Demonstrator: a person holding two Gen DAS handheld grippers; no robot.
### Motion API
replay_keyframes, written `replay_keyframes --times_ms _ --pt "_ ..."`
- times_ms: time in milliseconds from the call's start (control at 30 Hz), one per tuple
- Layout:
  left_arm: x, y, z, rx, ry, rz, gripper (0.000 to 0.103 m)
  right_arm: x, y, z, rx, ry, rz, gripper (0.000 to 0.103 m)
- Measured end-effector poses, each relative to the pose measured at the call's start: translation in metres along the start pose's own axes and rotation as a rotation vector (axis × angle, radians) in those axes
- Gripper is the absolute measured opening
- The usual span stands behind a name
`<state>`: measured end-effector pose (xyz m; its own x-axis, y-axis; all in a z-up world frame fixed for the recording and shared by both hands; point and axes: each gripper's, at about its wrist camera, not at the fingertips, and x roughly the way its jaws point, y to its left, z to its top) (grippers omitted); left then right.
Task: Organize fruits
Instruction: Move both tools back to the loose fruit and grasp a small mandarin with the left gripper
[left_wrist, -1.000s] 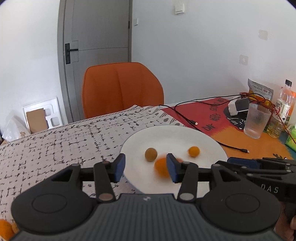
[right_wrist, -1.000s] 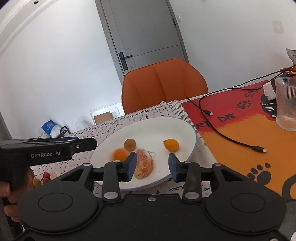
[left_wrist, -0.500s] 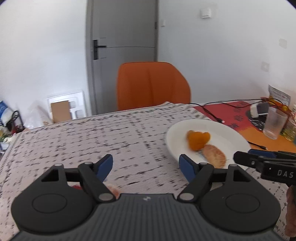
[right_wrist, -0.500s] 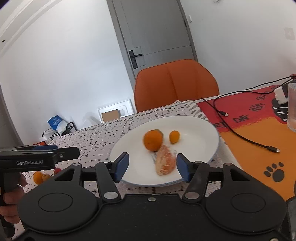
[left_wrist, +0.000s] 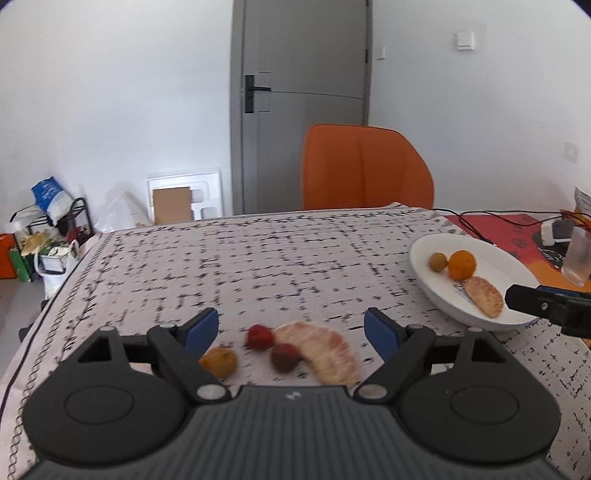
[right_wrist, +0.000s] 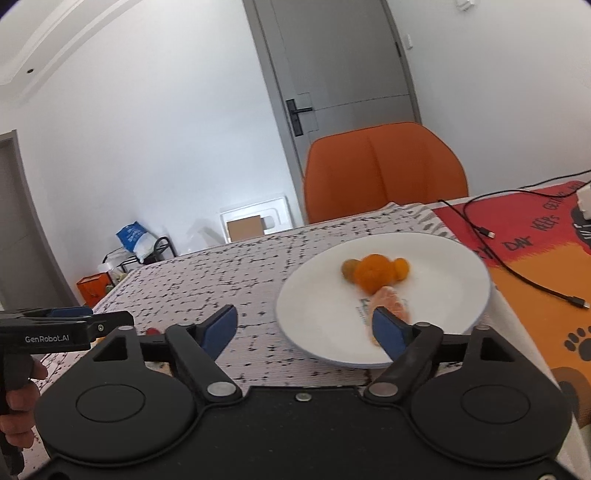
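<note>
A white plate (left_wrist: 495, 258) on the patterned tablecloth holds an orange (left_wrist: 461, 264), a small brown fruit (left_wrist: 438, 261) and a peeled citrus piece (left_wrist: 484, 295); the right wrist view (right_wrist: 314, 295) also shows a small orange fruit (right_wrist: 402, 268) behind the orange. My left gripper (left_wrist: 291, 330) is open and empty, just above loose fruit on the cloth: a peeled citrus piece (left_wrist: 328, 350), two small red fruits (left_wrist: 260, 336) and a small orange fruit (left_wrist: 218, 362). My right gripper (right_wrist: 304, 328) is open and empty at the plate's near left edge.
An orange chair (left_wrist: 365, 170) stands behind the table. A red and orange mat (right_wrist: 535, 266) with a black cable (right_wrist: 517, 273) lies right of the plate. A glass (left_wrist: 578, 258) stands at the far right. The left gripper's body (right_wrist: 62, 332) shows at the left.
My left gripper has swung left from the plate to the loose fruit on the cloth and opened wider. My right gripper has opened wider and shifted left of the plate.
</note>
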<state>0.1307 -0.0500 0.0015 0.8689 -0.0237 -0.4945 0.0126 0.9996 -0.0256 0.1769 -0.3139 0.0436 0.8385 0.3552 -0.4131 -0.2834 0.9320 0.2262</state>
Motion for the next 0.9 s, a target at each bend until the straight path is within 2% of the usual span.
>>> replay_keyframes --times_ms 300,567,900 --pt "-0.017 0.024 -0.015 -0.039 -0.004 0.04 0.087 0.003 0.027 -0.001 -0.044 -0.001 0.049 0.103" --pt "-0.03 0.044 -0.032 -0.076 0.008 0.071 0.087 0.008 0.053 -0.006 -0.082 0.028 0.118 0.103" --pt "-0.038 0.064 -0.049 -0.124 0.014 0.048 0.086 0.018 0.08 -0.013 -0.124 0.087 0.158 0.103"
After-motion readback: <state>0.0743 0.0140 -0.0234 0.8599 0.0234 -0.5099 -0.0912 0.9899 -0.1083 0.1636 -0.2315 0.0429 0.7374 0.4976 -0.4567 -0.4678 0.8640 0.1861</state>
